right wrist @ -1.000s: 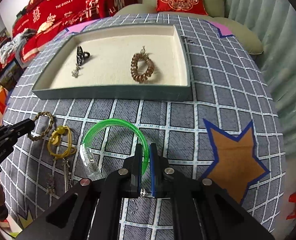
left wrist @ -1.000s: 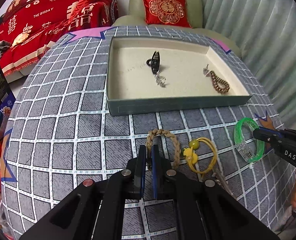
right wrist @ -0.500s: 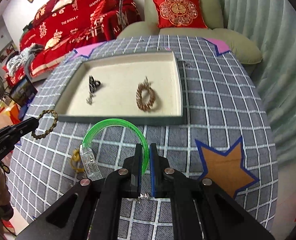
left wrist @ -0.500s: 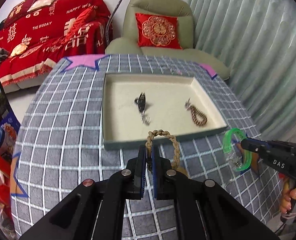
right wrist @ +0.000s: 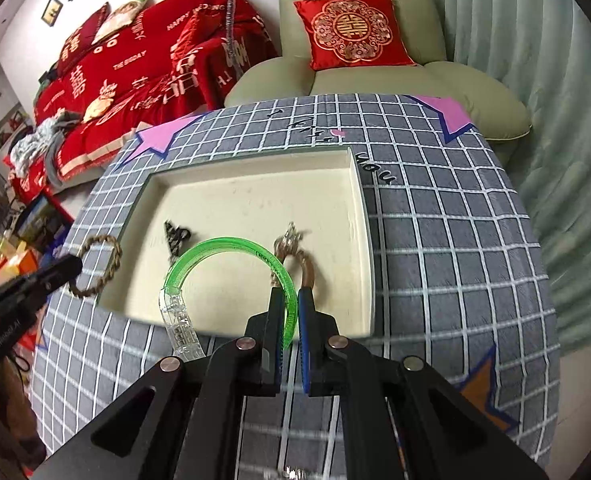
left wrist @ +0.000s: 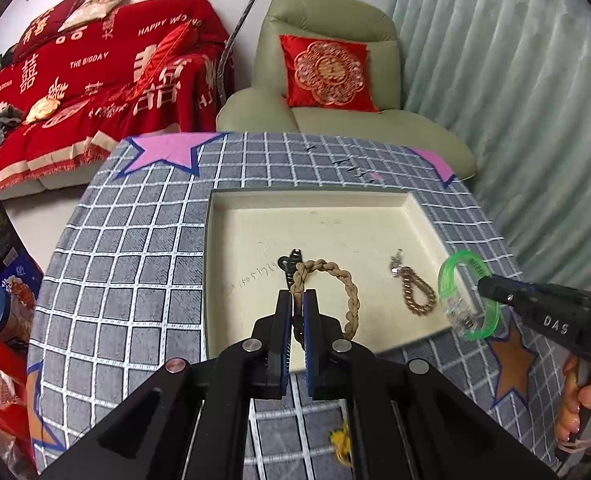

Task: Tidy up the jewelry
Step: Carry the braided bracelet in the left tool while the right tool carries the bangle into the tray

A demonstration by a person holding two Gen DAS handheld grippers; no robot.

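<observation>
My left gripper (left wrist: 298, 295) is shut on a tan braided bracelet (left wrist: 345, 284) and holds it in the air over the near side of the cream tray (left wrist: 255, 216). My right gripper (right wrist: 291, 295) is shut on a green translucent bangle (right wrist: 223, 249) and holds it up over the tray's near edge (right wrist: 255, 184). In the tray lie a black clip (left wrist: 289, 262) and a brown bead bracelet (left wrist: 417, 294). The right gripper also shows in the left wrist view (left wrist: 481, 284). The left gripper with its bracelet shows in the right wrist view (right wrist: 75, 266).
The tray sits on a round table with a grey checked cloth (left wrist: 135, 240). A yellow hair tie (left wrist: 341, 446) lies on the cloth under the left gripper. A green armchair (left wrist: 335, 80) and a red sofa (left wrist: 75, 92) stand behind the table.
Both grippers have lifted their bracelets off the cloth and risen, moving forward toward the tray. The yellow hair tie stays on the cloth.
</observation>
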